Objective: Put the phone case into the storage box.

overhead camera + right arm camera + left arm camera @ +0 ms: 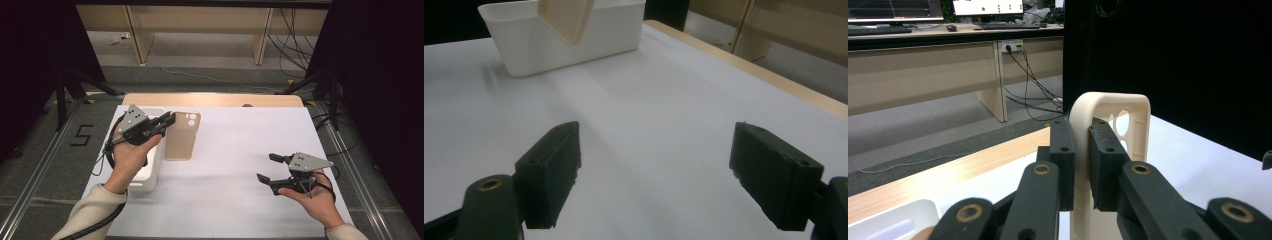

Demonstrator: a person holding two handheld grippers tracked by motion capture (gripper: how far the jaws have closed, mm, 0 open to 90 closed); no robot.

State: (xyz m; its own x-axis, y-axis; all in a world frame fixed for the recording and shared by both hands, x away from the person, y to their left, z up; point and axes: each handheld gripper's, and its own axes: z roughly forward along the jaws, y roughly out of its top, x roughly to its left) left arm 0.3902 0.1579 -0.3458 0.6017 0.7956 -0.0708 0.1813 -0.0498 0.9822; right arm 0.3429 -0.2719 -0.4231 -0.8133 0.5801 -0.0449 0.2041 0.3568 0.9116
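A beige phone case (pixel 182 135) with camera holes at its far end hangs above the white table sheet (pixel 235 150), left of centre. My left gripper (pixel 169 121) is shut on its long edge; in the left gripper view both black pads clamp the case's rim (pixel 1080 165). The case's lower corner (pixel 566 20) shows in the right gripper view, in front of the tray. My right gripper (pixel 266 167) hovers low over the right part of the sheet, its jaws wide open with nothing between them (pixel 654 175).
A white rectangular tray (pixel 148 172) stands on the sheet at the left, under my left hand, also seen as a white tray (pixel 574 37) from the right gripper. The wooden table edge (pixel 215 99) runs along the back. Black stands flank the table.
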